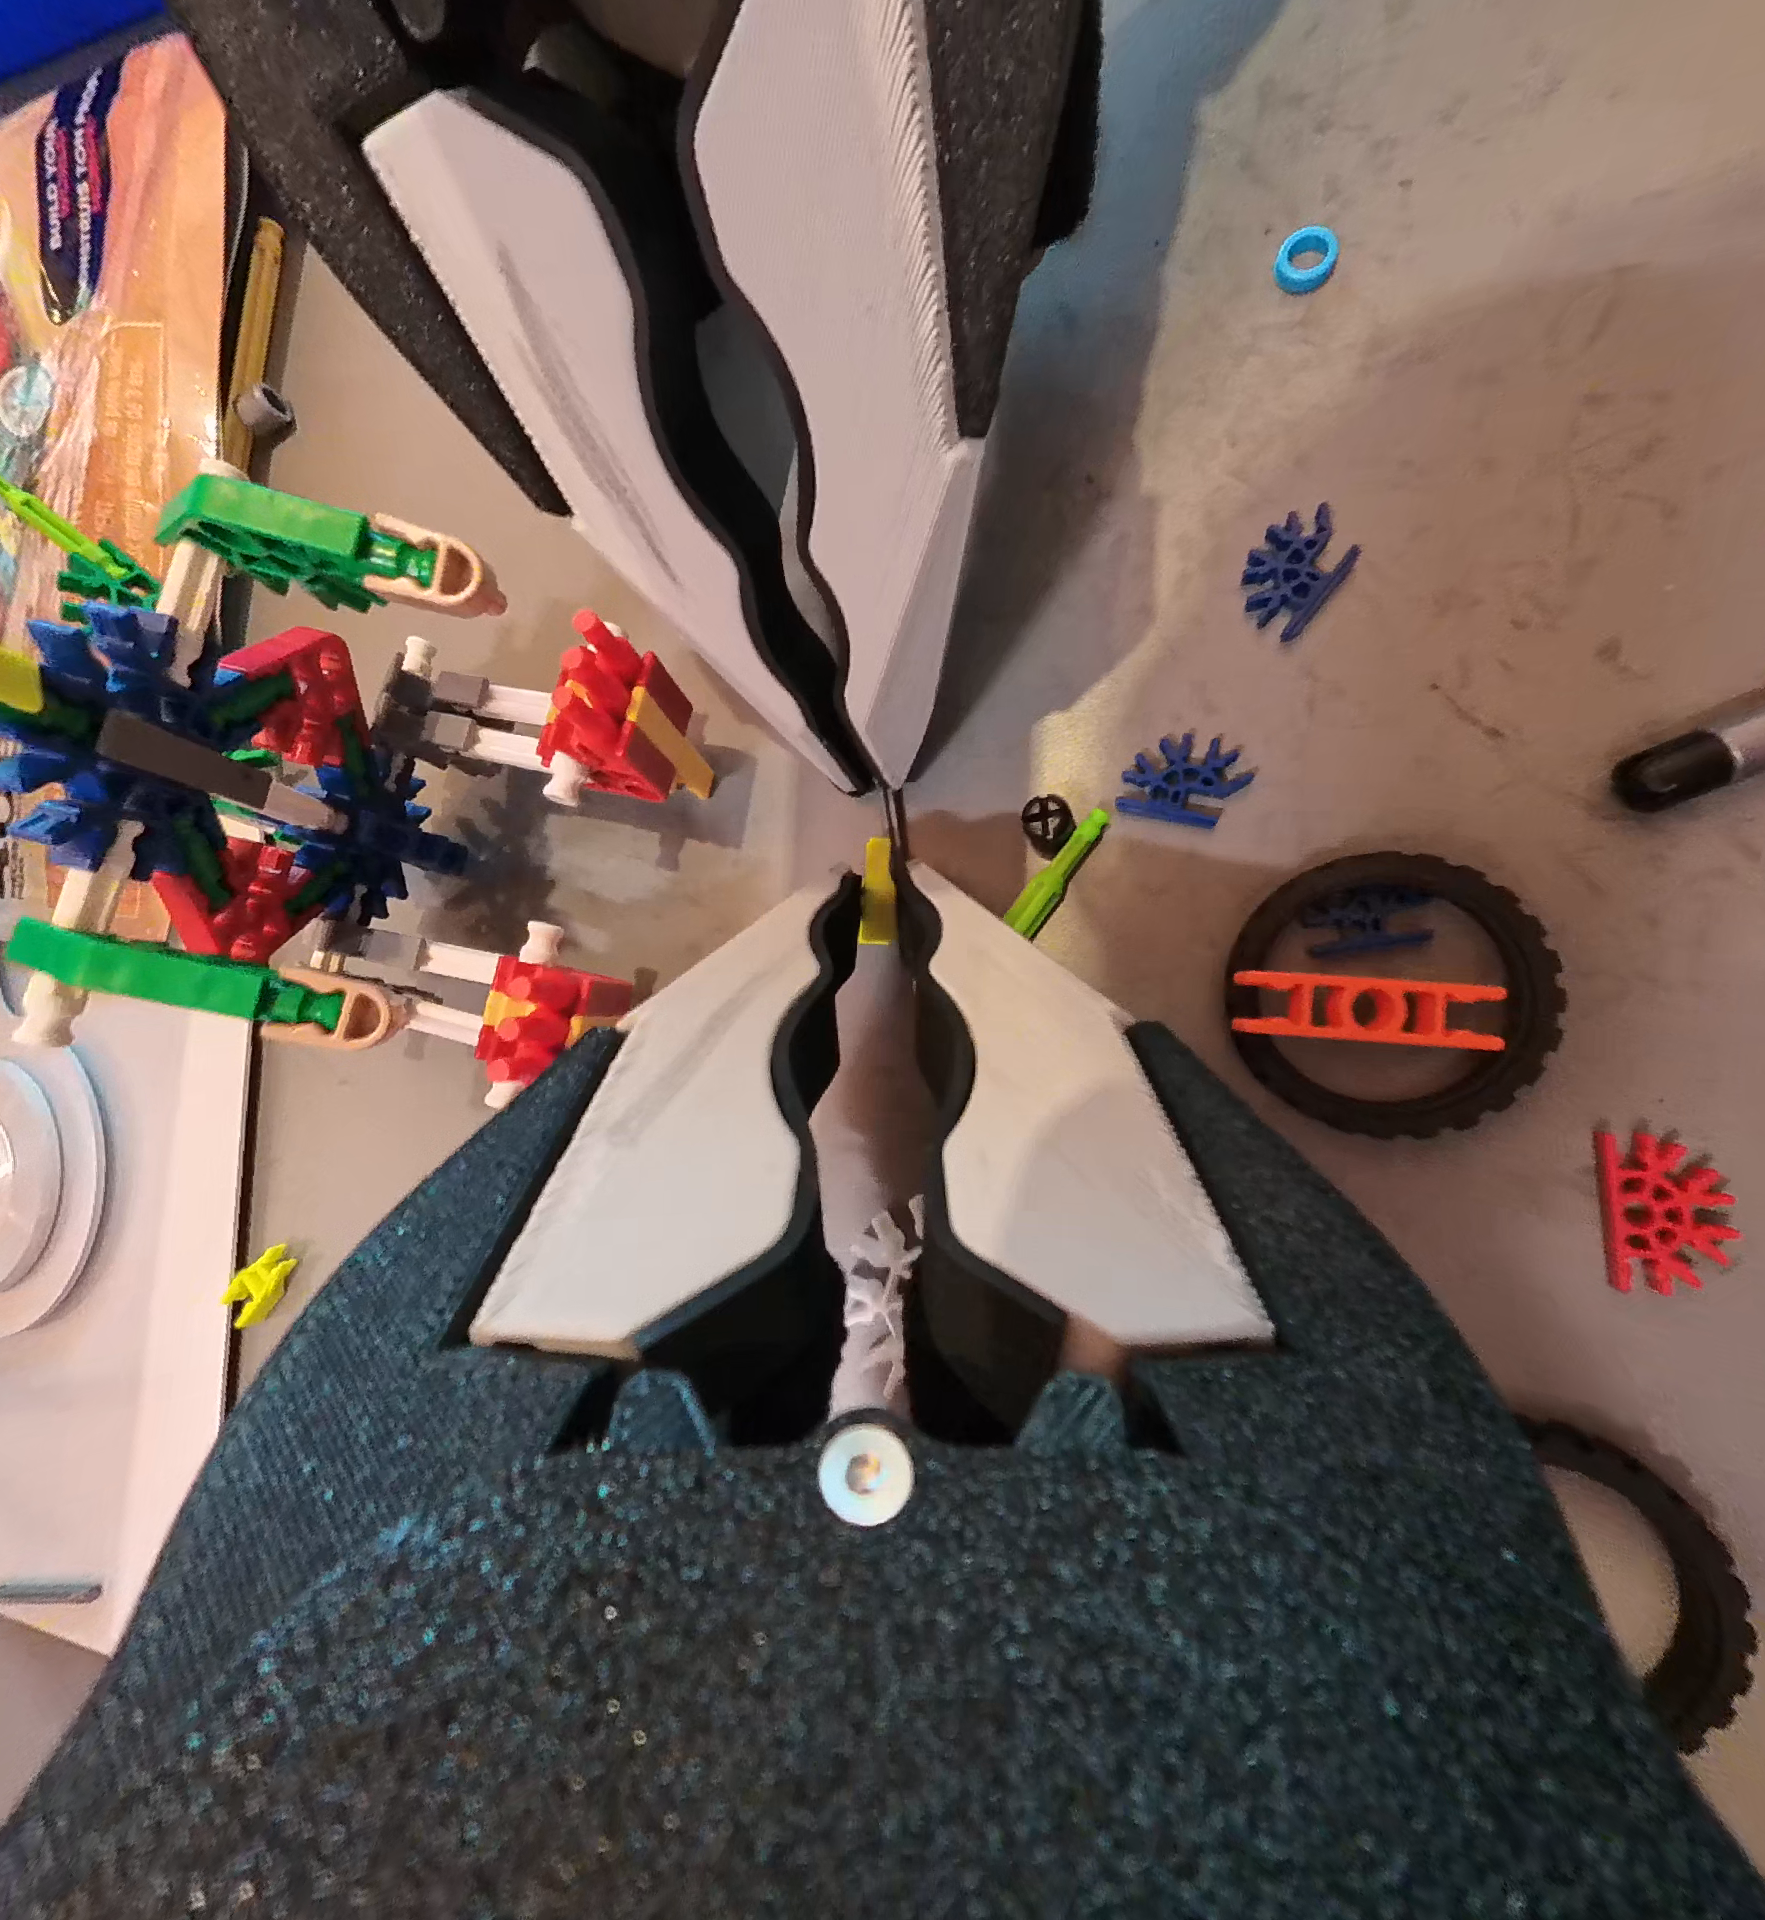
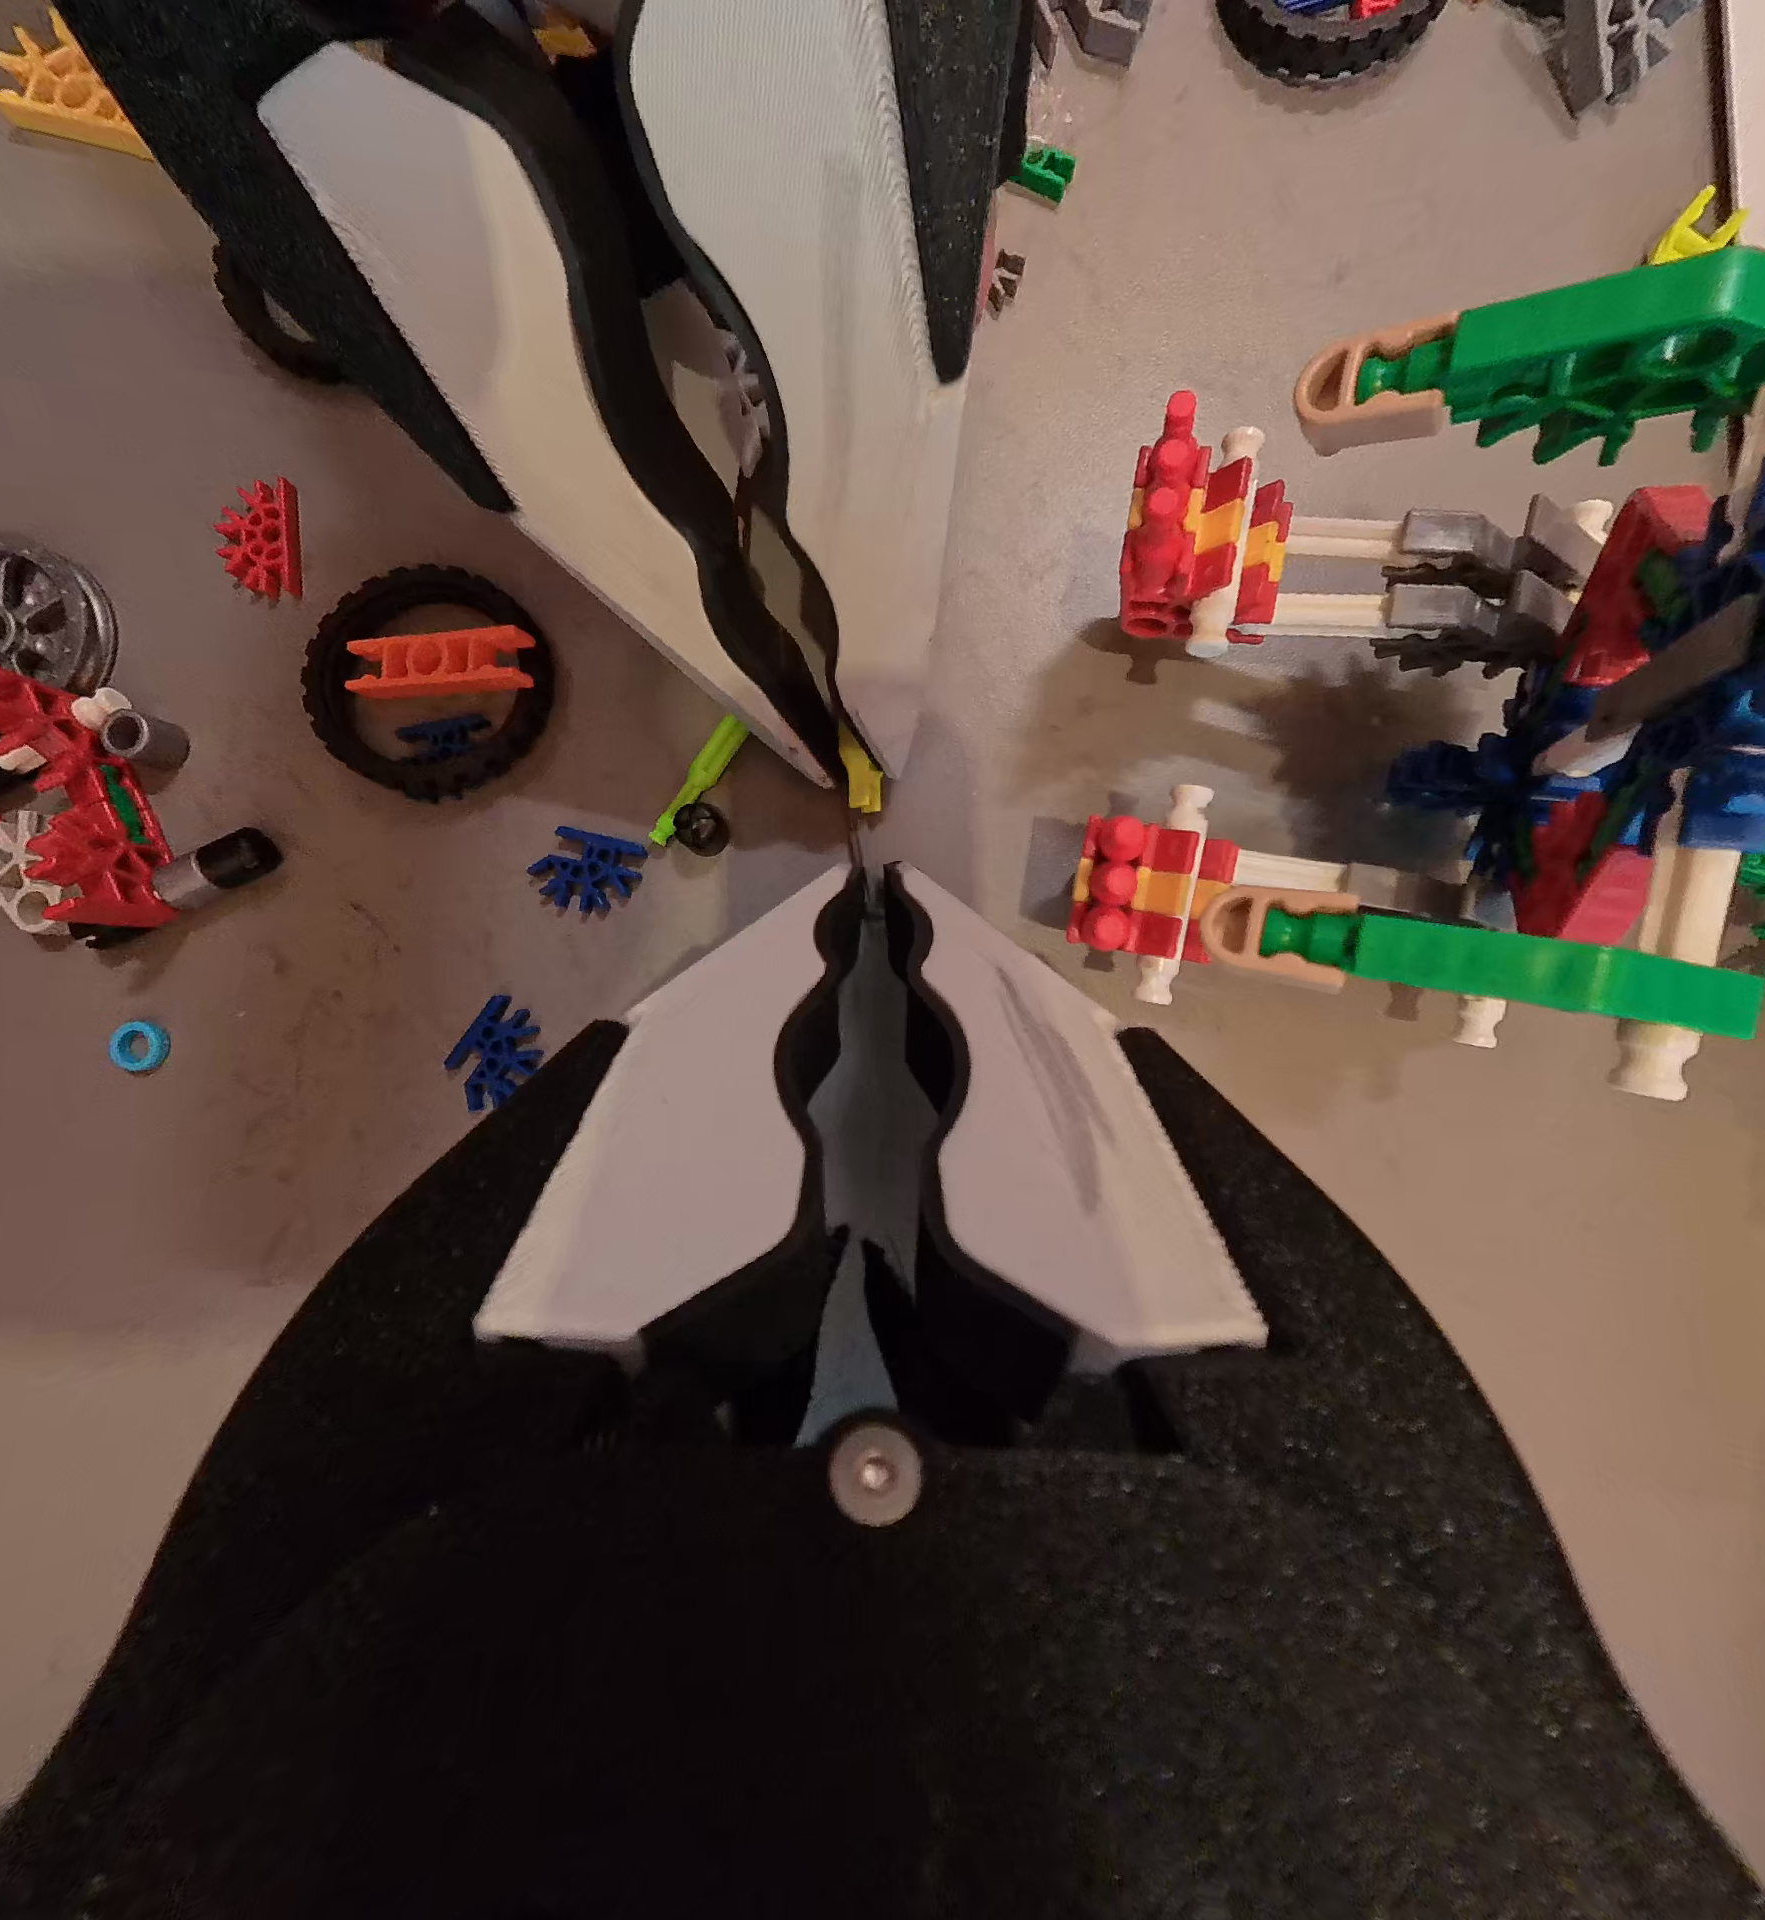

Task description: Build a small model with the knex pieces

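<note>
My left gripper [image 1: 878, 883] is shut on a small yellow connector piece [image 1: 876, 906], which sticks out past its tips. My right gripper [image 2: 870, 878] faces it tip to tip and is shut on a thin dark rod [image 2: 856, 847] that reaches the yellow piece [image 2: 862, 781]. In the left wrist view the right gripper [image 1: 873, 779] comes down from the top. In the right wrist view the left gripper [image 2: 857, 764] comes down from the top. Both hover just above the grey table [image 1: 1480, 416]. A lime-green rod [image 1: 1054, 873] lies right beside the tips.
A built toy model [image 1: 234, 748] of green, blue, red and white pieces stands close by, also in the right wrist view [image 2: 1584, 675]. A black tyre [image 1: 1262, 935] rings an orange connector [image 1: 1366, 1010]. Blue connectors [image 1: 1184, 779], a red connector [image 1: 1662, 1210], blue rings [image 1: 1306, 260] and a printed booklet [image 1: 78, 312] lie around. Less than 4 cm separates the two grippers' tips.
</note>
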{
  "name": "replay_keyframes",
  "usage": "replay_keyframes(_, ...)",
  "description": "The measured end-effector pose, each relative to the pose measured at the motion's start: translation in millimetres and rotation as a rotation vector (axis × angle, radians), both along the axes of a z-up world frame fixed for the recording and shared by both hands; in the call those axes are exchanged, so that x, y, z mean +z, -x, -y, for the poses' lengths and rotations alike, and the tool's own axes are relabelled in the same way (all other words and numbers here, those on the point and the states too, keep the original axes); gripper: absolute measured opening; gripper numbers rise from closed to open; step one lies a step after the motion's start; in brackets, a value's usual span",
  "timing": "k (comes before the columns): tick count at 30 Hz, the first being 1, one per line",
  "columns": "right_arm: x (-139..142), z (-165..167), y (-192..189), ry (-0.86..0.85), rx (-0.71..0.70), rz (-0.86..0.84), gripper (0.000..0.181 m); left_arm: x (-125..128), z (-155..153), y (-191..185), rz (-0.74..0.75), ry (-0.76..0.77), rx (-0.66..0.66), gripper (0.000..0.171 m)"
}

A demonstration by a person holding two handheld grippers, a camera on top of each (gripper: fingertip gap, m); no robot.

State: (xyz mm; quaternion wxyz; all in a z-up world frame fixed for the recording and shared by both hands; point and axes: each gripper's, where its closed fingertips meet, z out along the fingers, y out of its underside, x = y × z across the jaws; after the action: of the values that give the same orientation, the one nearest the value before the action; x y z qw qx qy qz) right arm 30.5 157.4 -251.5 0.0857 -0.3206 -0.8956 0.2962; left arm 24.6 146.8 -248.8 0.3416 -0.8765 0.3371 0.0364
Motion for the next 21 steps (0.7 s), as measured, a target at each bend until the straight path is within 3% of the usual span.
replay_keyframes(7, 7.4, -1.9, 0.1, 0.035, -0.009, -0.009, 0.011, 8.4, -1.0, 0.3, 0.058, -0.037, 0.012, 0.004)
replay_keyframes(11, 19.5, 1.9, 1.6, 0.116, -0.017, -0.02, 0.014, 27.8, -6.9, 4.3, 0.078, -0.145, 0.013, 0.004)
replay_keyframes(15, 31.8, 4.9, 6.0, 0.22, -0.043, -0.022, 0.014, 43.7, -12.5, 8.8, -0.12, -0.294, -0.033, 0.004)
replay_keyframes(21, 47.0, 5.9, 11.4, 0.33, -0.077, -0.03, 0.014, 61.2, -15.2, 5.4, -0.239, -0.435, -0.078, 0.003)
